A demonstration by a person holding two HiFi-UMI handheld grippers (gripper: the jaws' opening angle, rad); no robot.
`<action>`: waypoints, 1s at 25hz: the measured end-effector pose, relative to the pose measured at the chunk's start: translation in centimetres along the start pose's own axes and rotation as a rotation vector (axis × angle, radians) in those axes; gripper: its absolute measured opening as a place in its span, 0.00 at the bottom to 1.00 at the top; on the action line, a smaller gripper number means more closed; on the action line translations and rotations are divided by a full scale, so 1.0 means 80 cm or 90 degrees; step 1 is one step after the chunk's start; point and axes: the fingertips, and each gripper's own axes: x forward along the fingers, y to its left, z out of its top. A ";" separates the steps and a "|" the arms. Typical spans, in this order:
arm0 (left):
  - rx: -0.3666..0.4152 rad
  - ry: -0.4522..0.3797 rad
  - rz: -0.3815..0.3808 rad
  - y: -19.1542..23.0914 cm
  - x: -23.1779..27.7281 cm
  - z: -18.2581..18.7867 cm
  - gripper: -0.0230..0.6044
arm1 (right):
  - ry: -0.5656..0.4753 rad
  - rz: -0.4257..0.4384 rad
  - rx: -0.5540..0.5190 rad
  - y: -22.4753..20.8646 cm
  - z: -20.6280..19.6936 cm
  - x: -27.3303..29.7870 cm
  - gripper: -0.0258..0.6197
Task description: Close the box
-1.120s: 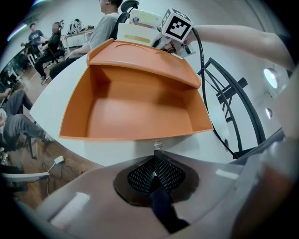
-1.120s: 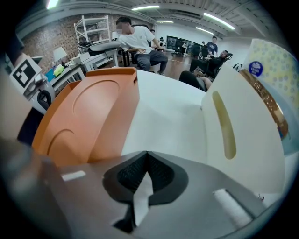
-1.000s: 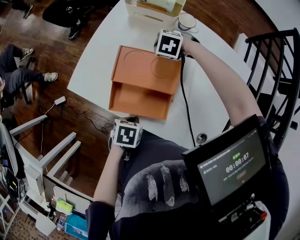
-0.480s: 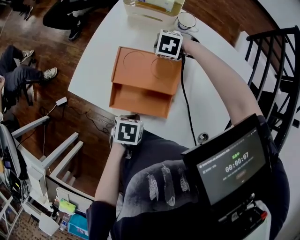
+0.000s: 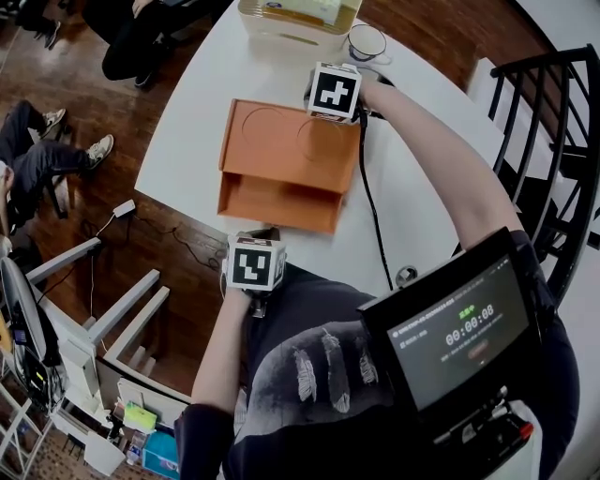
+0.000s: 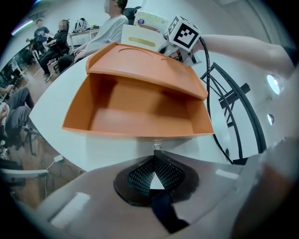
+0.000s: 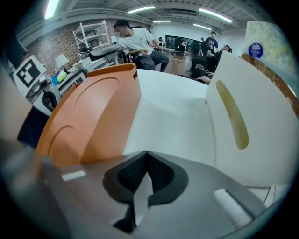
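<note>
**A:** Head view: whereabouts of the orange box (image 5: 286, 169)?

**B:** Middle of the white tabletop (image 5: 192, 103), long axis running 9 to 3 o'clock. Hinged along the far edge, with the lid (image 5: 291, 139) part-lowered and the mouth gaping toward 6 o'clock. Beyond it, at 12 o'clock, a tissue holder (image 5: 298, 19) and a mug (image 5: 367, 42).

**A:** And the two tools?

**B:** The left gripper (image 5: 262, 234) at 6 o'clock of the box, by the tabletop's near edge and apart from the box. The right gripper (image 5: 323, 94) over the lid's far right corner, at about 1 o'clock. Touching or merely above it: impossible to tell from here.

**A:** Left gripper view?

**B:** Jaws together at the tips, clamped on nothing. Straight ahead at 12 o'clock, the open mouth of the box (image 6: 135, 105), with a bare floor inside and the lid (image 6: 145, 65) slanting above it.

**A:** Right gripper view?

**B:** Jaws likewise pressed together, empty. At 10 o'clock, just beside the tips, the lid (image 7: 88, 116), its top face sloping away. At 2 o'clock, the tissue holder (image 7: 252, 140).

**A:** Relation governing the coming move?

**B:** Probably the lid's free edge, raised above the box's near rim and lying along 9 to 3 o'clock. The right gripper the nearer, at the lid itself. Likeliest next: a downward press there, with the left gripper well placed to steady the near rim.
</note>
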 end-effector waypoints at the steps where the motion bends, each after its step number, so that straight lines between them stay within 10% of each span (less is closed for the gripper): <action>1: 0.002 0.000 0.001 0.000 0.000 0.003 0.06 | 0.000 0.000 0.000 0.000 0.000 0.000 0.05; 25: 0.016 -0.024 0.009 0.007 0.000 0.030 0.06 | 0.005 0.003 -0.013 0.008 0.000 0.001 0.05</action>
